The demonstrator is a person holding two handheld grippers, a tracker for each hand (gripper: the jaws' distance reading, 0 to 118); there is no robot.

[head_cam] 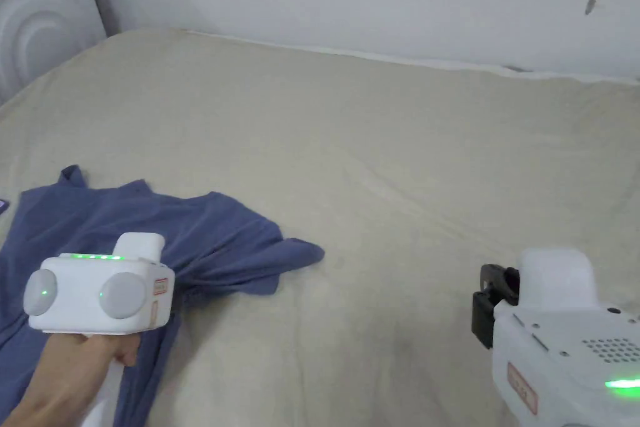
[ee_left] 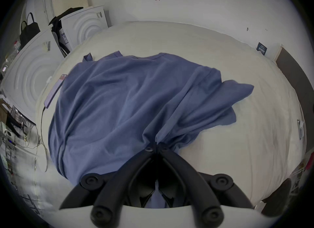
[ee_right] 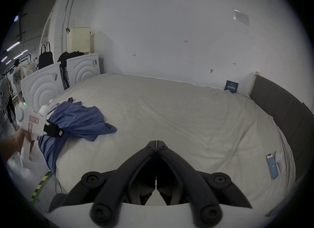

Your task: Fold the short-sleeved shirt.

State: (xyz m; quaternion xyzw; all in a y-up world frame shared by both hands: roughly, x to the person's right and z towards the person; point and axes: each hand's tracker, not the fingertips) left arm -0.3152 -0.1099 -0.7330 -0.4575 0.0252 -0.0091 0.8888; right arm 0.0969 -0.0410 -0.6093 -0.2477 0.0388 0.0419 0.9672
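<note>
Left gripper view shows the left gripper (ee_left: 157, 144) with fingers clamped on a bunch of the blue shirt (ee_left: 129, 99) on the bed (ee_left: 220, 155). Right gripper (ee_right: 156, 142) hangs over bare sheet, fingers together, holding nothing.

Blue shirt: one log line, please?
left gripper: shut on blue cotton short-sleeved shirt | right gripper: shut, empty | shirt: bunched on beige bed

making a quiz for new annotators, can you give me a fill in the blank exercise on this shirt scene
1. The left gripper is shut on the ____ shirt.
2. The right gripper is shut and holds ____.
3. The shirt lies on the ____ side of the bed in the head view.

Missing words: blue; nothing; left
</note>
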